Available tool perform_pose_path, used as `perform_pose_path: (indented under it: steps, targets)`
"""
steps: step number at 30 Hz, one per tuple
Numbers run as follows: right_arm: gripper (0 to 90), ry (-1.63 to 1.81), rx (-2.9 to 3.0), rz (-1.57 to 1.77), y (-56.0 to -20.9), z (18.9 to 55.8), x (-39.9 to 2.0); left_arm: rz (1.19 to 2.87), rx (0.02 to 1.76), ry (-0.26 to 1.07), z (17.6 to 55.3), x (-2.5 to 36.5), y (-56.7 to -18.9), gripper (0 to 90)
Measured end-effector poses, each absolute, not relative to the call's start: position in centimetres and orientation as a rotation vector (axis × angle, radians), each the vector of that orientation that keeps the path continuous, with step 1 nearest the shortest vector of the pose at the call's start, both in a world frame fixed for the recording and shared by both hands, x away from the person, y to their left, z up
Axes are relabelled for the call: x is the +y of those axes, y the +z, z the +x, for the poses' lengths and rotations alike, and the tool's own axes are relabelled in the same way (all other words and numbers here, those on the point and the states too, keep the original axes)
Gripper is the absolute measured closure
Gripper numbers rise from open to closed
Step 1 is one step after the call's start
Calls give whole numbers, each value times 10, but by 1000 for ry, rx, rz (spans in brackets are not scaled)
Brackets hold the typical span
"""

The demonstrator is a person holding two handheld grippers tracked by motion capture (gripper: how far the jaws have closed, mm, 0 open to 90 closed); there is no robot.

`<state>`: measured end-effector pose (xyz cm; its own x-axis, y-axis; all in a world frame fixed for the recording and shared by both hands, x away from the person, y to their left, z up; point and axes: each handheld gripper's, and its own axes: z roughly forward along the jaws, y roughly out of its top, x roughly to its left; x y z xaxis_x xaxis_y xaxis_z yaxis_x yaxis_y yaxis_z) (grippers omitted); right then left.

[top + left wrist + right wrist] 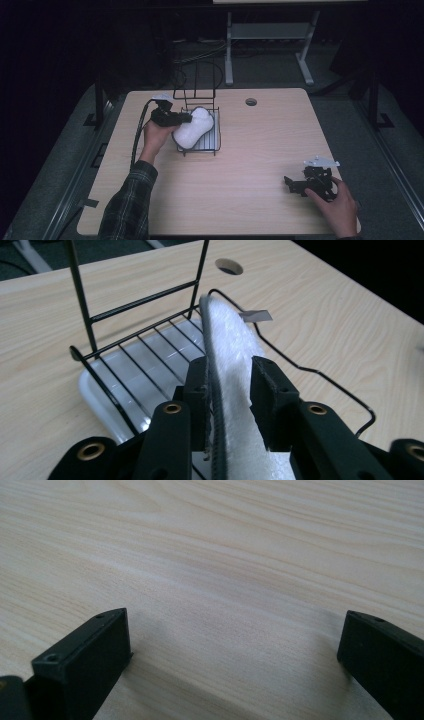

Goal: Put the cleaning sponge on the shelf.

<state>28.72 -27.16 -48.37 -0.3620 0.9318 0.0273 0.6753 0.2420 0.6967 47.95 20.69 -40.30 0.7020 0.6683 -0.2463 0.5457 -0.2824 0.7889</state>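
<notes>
White and spongy, the pad point(235, 365) stands on edge in the wire rack point(125, 315), leaning against the rack's near rim, above the white tray point(105, 390) under the rack. The left hand-held gripper point(227, 385) straddles the pad's lower end just outside that rim, jaws on both sides; whether they press on it I cannot tell. The right hand-held gripper point(235, 645) rests well apart from the rack on the wooden table point(225, 540), released, jaws wide

Left gripper point(186, 118) raised, jaws narrowly parted; right gripper point(289, 183) low, jaws wide apart, hand point(340, 206) behind
</notes>
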Motion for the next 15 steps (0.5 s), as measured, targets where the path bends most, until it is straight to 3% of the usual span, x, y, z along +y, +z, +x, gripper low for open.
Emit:
perform_pose_path:
  steps: [9,15]
  targets:
    - [2,887,2127,1473,-484,287,-272,1974,929,180,476,208,-400,671]
    - [2,887,2127,1473,-484,287,-272,1984,908,176,465,209,-403,787]
